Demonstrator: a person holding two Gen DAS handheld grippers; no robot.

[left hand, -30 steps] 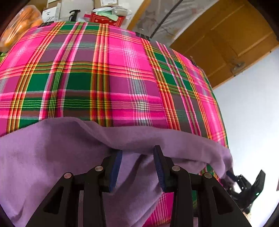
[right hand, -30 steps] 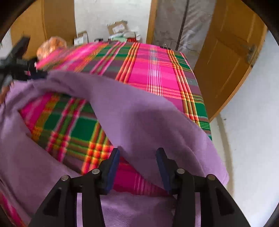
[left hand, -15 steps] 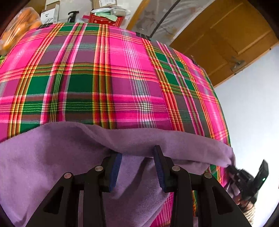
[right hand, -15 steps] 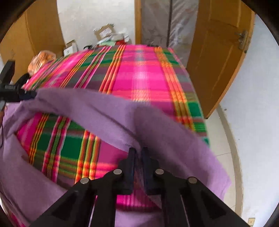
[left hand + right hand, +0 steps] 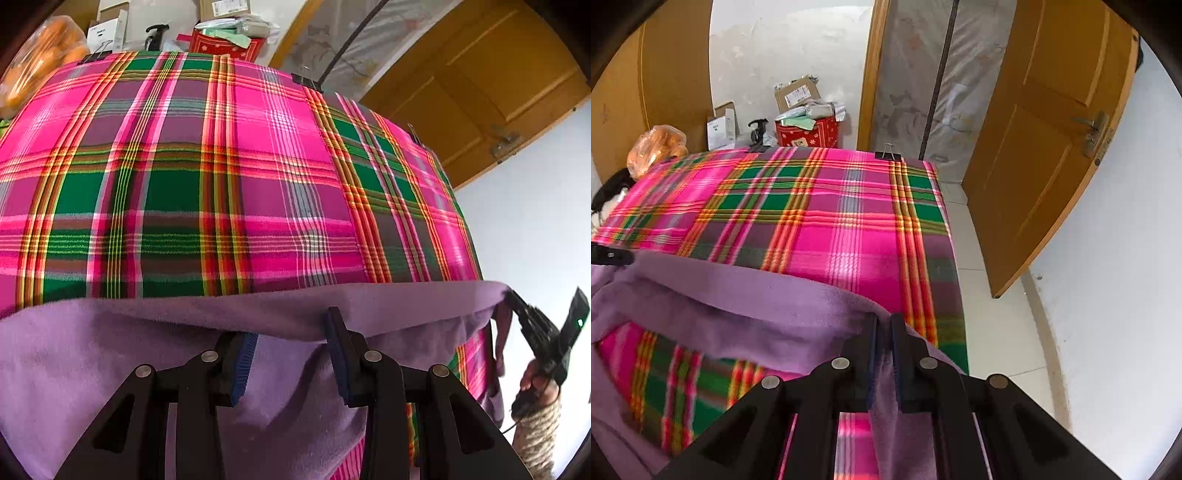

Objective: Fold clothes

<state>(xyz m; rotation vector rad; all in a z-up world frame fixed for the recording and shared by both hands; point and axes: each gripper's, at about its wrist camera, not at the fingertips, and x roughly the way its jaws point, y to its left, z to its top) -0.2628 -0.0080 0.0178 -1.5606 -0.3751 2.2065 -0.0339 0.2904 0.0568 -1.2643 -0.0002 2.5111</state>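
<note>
We are holding a purple garment (image 5: 110, 354) stretched over the near part of the table, its upper hem running as a straight band from one gripper to the other. Our left gripper (image 5: 291, 354) is sitting with its jaws spread apart; the hem is draping over the tips of the blue pads (image 5: 242, 363), with cloth lying between and below them, but nothing is pinched there. Our right gripper (image 5: 882, 354) is clenching the purple garment (image 5: 738, 306), its two fingers pressed together on a fold of the hem at the cloth's right corner. In the left wrist view that right gripper (image 5: 517, 301) is showing at the far right, gripping the corner, with a hand (image 5: 535, 376) and a knitted sleeve (image 5: 537, 439) behind it.

Compared with a second ago, the right gripper's jaws, then wide apart above the cloth, are now closed on it, and the hem, then sagging and rumpled, is now lying taut and nearly level. The left gripper's jaws are staying as wide as before.

The garment is resting on a pink, green and orange plaid tablecloth (image 5: 849, 229), held at the far edge by a binder clip (image 5: 888, 153). Beyond the table, cardboard boxes (image 5: 796, 94) and a red box (image 5: 809, 133) are standing against a white wall, a bag of orange things (image 5: 657, 147) is lying at the left, and a wooden door (image 5: 1045, 140) is standing open at the right.
</note>
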